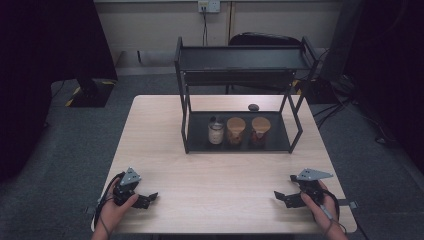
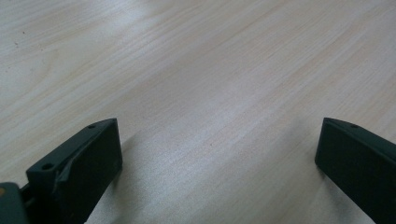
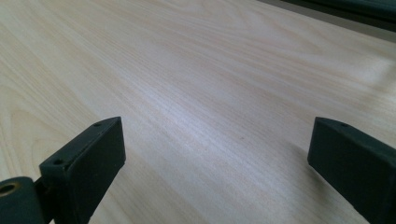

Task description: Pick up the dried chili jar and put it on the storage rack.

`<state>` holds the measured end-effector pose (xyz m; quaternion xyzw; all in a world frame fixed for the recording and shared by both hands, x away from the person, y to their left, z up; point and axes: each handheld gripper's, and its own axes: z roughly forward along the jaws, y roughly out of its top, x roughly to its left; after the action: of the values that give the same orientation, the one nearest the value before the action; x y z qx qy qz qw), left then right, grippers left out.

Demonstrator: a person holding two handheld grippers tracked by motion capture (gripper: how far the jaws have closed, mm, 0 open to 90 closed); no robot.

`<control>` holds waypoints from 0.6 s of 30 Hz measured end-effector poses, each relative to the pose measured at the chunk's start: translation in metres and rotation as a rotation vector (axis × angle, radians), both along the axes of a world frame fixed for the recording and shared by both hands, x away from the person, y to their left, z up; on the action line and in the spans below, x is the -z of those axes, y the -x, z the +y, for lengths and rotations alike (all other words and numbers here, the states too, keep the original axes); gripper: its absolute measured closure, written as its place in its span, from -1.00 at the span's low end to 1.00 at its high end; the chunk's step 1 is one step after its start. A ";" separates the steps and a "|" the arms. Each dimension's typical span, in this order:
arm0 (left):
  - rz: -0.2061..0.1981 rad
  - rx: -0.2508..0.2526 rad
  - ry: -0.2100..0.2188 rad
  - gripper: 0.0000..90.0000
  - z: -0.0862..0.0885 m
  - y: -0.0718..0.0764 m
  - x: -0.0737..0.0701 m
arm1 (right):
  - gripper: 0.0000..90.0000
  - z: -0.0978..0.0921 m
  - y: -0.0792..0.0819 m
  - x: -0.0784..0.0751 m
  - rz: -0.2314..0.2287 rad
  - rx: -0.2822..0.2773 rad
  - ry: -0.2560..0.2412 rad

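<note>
Both hand-held grippers released, jaws wide, resting on counter (image 1: pixel 165 150) near edge: left hand-held gripper (image 1: pixel 148 198) near-left, right hand-held gripper (image 1: pixel 281 196) near-right. Three jars (image 1: pixel 238 130) far off, on rack's (image 1: pixel 184 95) bottom shelf.

black jaws, pale wood-grain table (image 1: pixel 220 170)

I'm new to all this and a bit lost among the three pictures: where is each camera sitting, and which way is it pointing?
High view: sits above the person's side, looking forward and down on the table, the black rack and its three jars; both hands, left gripper and right gripper show.
Left gripper view: rides on the left gripper, looking along its two wide-apart jaws at bare tabletop.
Right gripper view: rides on the right gripper, jaws wide apart over tabletop.
Shared: both gripper views show the same pale wood grain.
</note>
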<state>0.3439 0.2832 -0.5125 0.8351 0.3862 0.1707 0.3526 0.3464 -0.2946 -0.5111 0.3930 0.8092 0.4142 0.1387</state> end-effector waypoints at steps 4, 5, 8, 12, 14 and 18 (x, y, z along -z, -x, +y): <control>-0.001 0.001 -0.001 -1.00 0.000 0.000 0.000 | -0.93 -0.004 0.002 0.000 0.002 0.004 -0.003; 0.000 0.000 0.000 -1.00 0.000 0.000 0.000 | -0.93 -0.005 0.003 0.000 0.003 0.004 -0.001; 0.000 0.000 0.000 -1.00 0.000 0.000 0.000 | -0.93 -0.007 0.005 -0.001 -0.005 0.000 0.019; 0.001 0.000 0.000 -1.00 0.000 0.000 0.000 | -0.94 -0.011 0.009 -0.002 -0.015 0.001 0.034; 0.000 0.001 -0.001 -1.00 0.000 0.000 0.000 | -0.94 -0.013 0.010 -0.002 -0.022 -0.001 0.043; 0.000 0.001 -0.002 -1.00 0.000 0.000 0.000 | -0.94 -0.015 0.013 -0.003 -0.030 -0.001 0.052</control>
<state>0.3438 0.2833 -0.5124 0.8355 0.3859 0.1708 0.3518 0.3335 -0.3096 -0.5085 0.3827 0.8175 0.3990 0.1609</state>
